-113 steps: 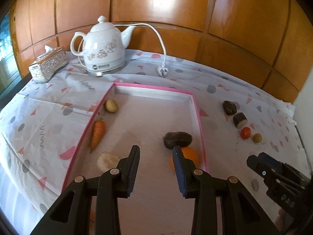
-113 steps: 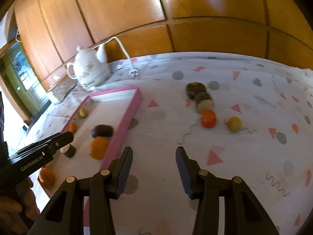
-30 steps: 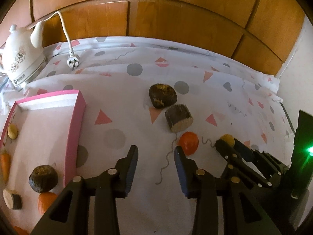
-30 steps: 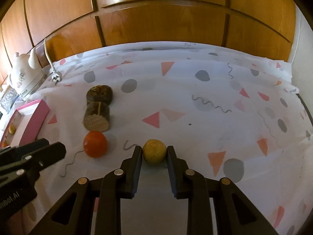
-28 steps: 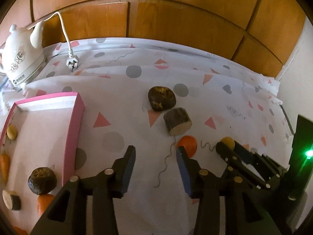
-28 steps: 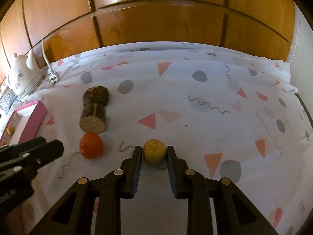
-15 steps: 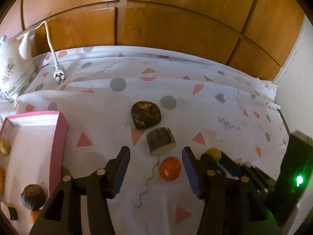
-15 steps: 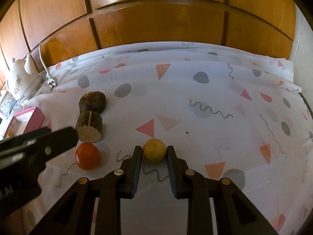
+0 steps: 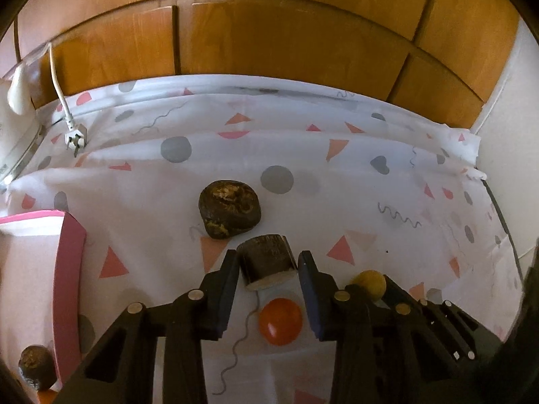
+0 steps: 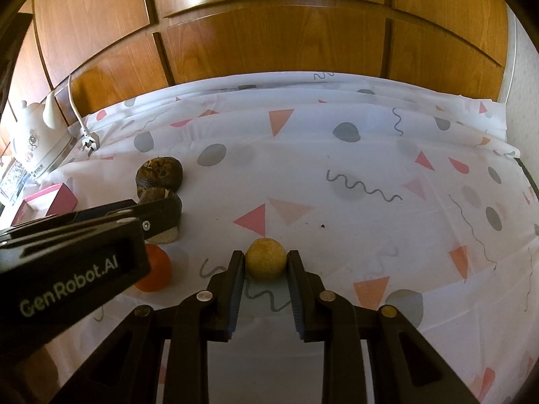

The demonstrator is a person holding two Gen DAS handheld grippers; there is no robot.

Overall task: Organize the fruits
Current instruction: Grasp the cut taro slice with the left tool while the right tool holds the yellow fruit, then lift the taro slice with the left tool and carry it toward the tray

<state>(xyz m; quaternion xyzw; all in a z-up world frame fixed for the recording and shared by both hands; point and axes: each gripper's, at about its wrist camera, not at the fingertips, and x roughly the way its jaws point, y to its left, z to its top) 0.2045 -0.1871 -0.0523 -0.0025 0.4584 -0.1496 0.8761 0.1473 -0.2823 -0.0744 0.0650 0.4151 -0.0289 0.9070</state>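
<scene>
Fruits are lying loose on the patterned cloth (image 10: 337,175), right of the pink tray (image 9: 69,269). Cloth is running back to the wood panelling (image 9: 269,40); its right side and far half are lying bare, wall edge on the right. Kettle (image 10: 35,141) and its plug (image 9: 75,139) are sitting far left.

Brown log piece (image 9: 267,264) is lying on its side, long axis running away from the left camera and slightly left, pale cut face toward it, bark dark. Left gripper (image 9: 269,269) has just been closing; its fingers are sitting against both sides of the log. Dark lumpy fruit (image 9: 229,213) is sitting just behind, orange fruit (image 9: 280,316) just in front, between the gripper's arms.

Right gripper (image 10: 265,262) is clamping the yellow ball (image 10: 265,260), nearly closed, ball resting on the cloth. Ball is round, matte, dull yellow. The two grippers are working just beside each other. Another dark fruit (image 9: 35,367) is sitting inside the tray.
</scene>
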